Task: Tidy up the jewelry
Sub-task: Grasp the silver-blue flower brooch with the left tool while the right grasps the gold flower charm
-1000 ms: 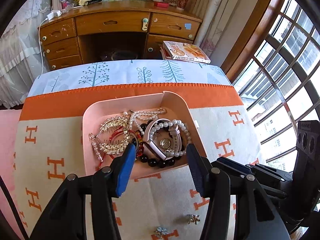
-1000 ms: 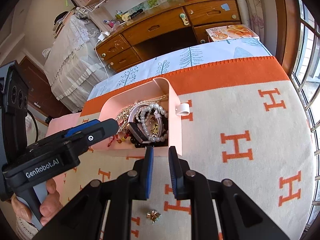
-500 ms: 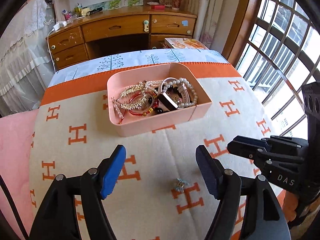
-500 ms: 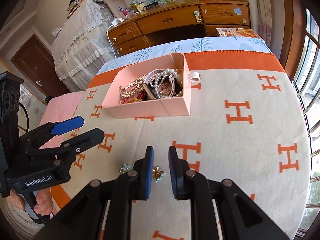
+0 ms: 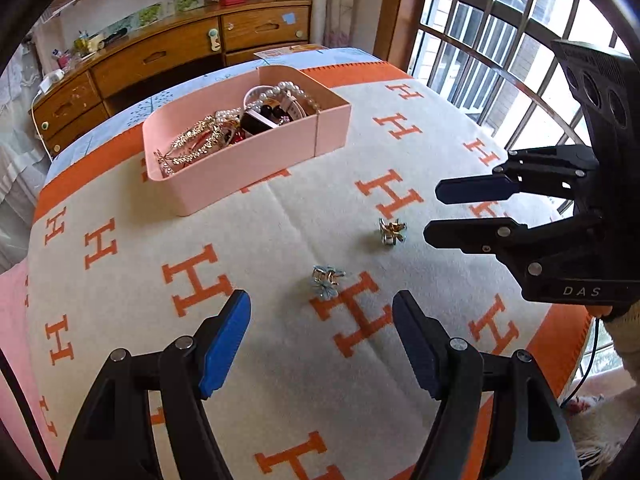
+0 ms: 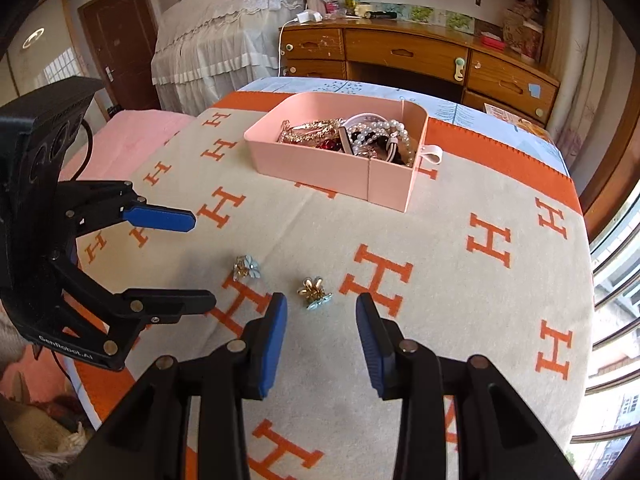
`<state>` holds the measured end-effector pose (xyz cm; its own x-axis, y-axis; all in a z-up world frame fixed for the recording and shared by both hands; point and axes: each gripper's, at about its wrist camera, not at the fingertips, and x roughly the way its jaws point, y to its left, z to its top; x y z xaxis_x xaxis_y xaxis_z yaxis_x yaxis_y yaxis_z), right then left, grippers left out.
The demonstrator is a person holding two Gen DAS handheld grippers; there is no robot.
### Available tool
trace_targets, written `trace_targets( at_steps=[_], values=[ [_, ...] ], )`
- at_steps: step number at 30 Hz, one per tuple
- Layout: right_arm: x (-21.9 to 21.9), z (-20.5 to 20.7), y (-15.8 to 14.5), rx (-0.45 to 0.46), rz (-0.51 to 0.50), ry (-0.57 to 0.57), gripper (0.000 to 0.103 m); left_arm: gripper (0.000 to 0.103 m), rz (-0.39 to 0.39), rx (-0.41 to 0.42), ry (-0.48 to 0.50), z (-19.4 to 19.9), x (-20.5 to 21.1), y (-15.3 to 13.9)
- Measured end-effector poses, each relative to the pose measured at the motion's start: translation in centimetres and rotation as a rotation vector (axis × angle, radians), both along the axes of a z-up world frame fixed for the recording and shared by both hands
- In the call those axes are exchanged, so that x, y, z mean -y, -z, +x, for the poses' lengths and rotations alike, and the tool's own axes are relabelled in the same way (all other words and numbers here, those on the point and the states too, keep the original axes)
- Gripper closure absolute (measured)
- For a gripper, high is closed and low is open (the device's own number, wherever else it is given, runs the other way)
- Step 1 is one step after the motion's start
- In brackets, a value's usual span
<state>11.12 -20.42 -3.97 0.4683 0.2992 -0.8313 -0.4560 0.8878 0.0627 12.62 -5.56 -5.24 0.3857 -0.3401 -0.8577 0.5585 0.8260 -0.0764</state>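
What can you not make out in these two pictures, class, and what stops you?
- Lower layers of jewellery in the pink box: left view, hidden by its near wall and the pile on top.
- Each small flower piece's type: both views, too small.
- The hands holding the tools: mostly cut off by picture edges.

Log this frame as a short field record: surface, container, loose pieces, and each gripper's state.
surface: cream blanket with orange H pattern
container: pink tray, holding pearls, gold pieces and a watch
loose pieces: blue flower earring and gold flower earring, apart, on the blanket, outside the tray
left gripper: open, empty, blue earring just ahead
right gripper: jaws just opened, empty, gold earring just ahead
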Motion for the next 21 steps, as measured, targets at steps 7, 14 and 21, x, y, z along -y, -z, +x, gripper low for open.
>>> trace_targets(
  at_steps=[7,14,21],
  values=[
    [-0.6,0.6,2.8,-0.02,-0.059,-0.058,0.067,0.031,0.042,0.003,0.03,0.9,0.3,2.1],
    [-1.4,1.1,3.3,0.011,-0.069,-0.104,0.067,0.038,0.029,0.019,0.062,1.6,0.6,2.6],
    [-1.9,1.3,3.4,0.046,-0.073,-0.147,0.067,0.048,0.016,0.026,0.089,1.8,1.1,3.0]
  ],
)
